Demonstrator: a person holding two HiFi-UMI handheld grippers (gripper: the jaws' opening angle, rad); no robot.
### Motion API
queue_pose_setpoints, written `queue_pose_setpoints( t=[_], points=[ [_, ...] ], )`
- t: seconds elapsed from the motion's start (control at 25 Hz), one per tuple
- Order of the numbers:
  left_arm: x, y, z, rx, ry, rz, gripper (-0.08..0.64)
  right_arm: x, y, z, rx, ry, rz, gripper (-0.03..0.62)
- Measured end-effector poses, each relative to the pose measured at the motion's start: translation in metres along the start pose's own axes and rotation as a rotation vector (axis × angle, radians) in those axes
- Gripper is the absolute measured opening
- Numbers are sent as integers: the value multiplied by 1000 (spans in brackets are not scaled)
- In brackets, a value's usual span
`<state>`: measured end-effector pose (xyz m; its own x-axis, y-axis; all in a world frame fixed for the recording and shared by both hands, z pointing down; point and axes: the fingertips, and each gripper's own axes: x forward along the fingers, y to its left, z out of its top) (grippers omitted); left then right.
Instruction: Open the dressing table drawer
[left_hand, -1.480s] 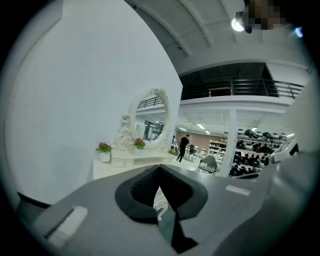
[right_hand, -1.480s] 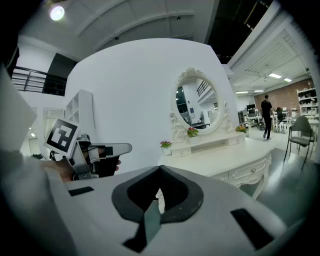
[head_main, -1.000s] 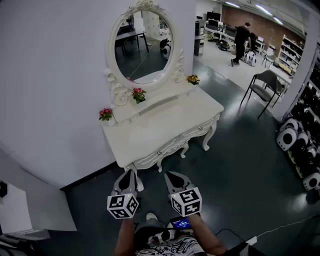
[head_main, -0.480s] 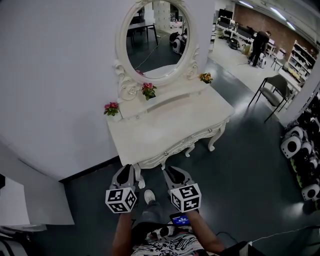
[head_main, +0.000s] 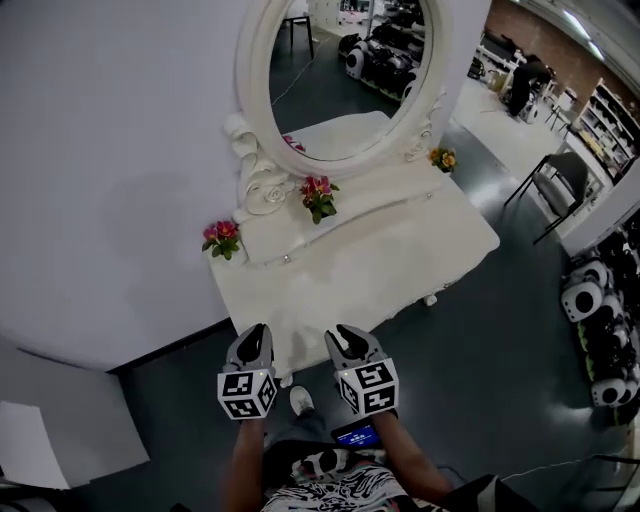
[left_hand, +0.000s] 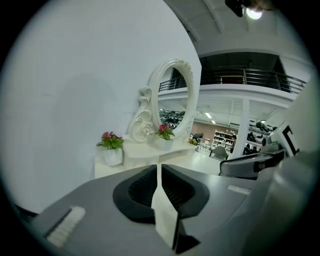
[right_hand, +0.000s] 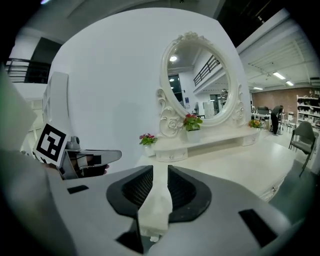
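Note:
The white dressing table (head_main: 390, 262) with its oval mirror (head_main: 345, 70) stands against the wall. From the head view its front drawers are hidden under the top's edge. My left gripper (head_main: 256, 334) and right gripper (head_main: 343, 336) hover side by side over the table's near front edge, touching nothing. The left gripper (left_hand: 159, 168) is shut and empty, aimed at the tabletop (left_hand: 145, 161). The right gripper (right_hand: 160, 171) is open; its jaws have just been opening, with only the tabletop (right_hand: 235, 167) showing through the gap.
Three small flower pots (head_main: 222, 238) (head_main: 318, 195) (head_main: 442, 158) sit on the raised back shelf, which has a small knobbed drawer (head_main: 287, 259). A chair (head_main: 560, 180) and a rack of white machines (head_main: 600, 320) stand at the right. A white box (head_main: 60, 425) lies left.
The table has come much closer and its drawer fronts have slipped out of sight under the top. Both grippers moved forward to its front edge, and the right jaws have parted.

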<state>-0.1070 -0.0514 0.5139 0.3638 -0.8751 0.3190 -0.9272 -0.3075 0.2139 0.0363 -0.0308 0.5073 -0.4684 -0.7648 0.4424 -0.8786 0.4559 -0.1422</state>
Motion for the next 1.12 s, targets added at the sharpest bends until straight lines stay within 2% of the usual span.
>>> queue_pose_setpoints(
  t=[0.2,0.44,0.72,1.12],
  points=[
    [58,39,-2,8,51,-37,29,68,-7,17,-8,38,-20,92],
    [97,61,-8,-7,95,-59,29,107,-15,24,-16,77,-39,92],
    [120,70,-7,-17,111,-71,20,136,-23,32,25,81,-23,92],
    [147,83,-15,-15,138,-52,20,182,-34,17,-6,133,-6,94]
  ],
)
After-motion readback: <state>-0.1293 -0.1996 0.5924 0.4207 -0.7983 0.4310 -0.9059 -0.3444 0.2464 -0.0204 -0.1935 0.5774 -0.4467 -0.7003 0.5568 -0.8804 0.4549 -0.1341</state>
